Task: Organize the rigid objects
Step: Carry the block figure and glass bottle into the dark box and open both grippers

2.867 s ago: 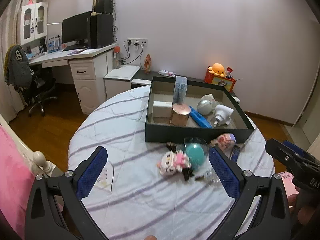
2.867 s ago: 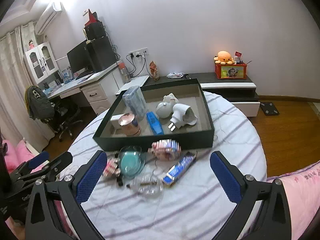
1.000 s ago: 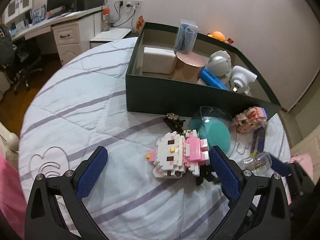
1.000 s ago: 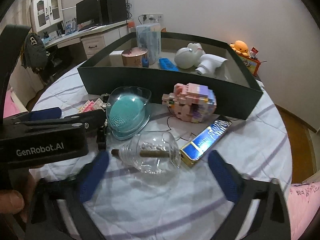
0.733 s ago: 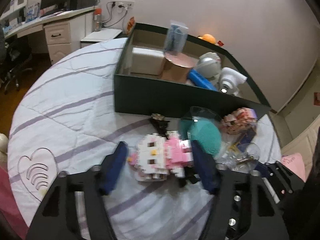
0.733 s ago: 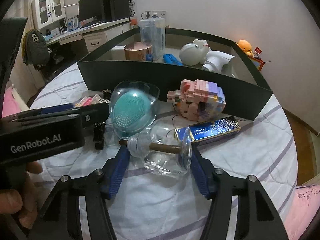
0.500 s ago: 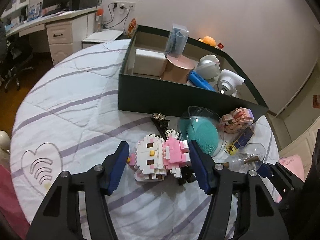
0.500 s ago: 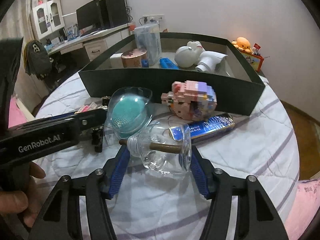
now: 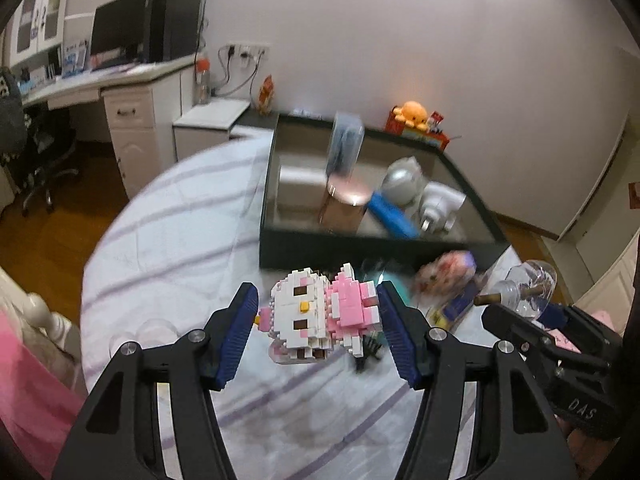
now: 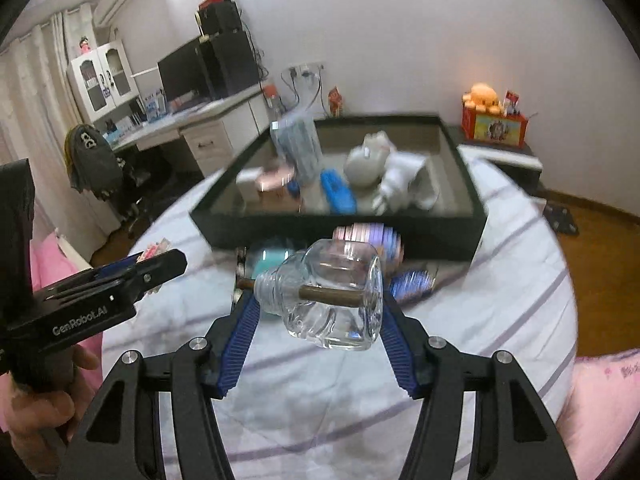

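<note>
My left gripper (image 9: pixel 318 316) is shut on a white and pink brick-built cat figure (image 9: pixel 320 318) and holds it above the round table. My right gripper (image 10: pixel 318 308) is shut on a clear glass bottle with a brown stick inside (image 10: pixel 328 300), also lifted off the cloth; the bottle shows at the right of the left wrist view (image 9: pixel 528 284). The dark open box (image 9: pixel 360 246) stands ahead and holds a copper tin (image 9: pixel 344 208), a blue item (image 9: pixel 394 216), a white plug (image 9: pixel 440 206) and a clear case (image 9: pixel 344 148).
On the cloth before the box lie a teal brush in a clear dome (image 10: pixel 268 260), a pink brick figure (image 10: pixel 372 238), a blue foil pack (image 10: pixel 412 284) and a small black piece (image 9: pixel 370 350). A desk (image 9: pixel 132 92) and low cabinet stand behind.
Both grippers closed on their objects and lifted them: the left raised the cat figure, the right raised the glass bottle. Both views have pulled up and back from the table.
</note>
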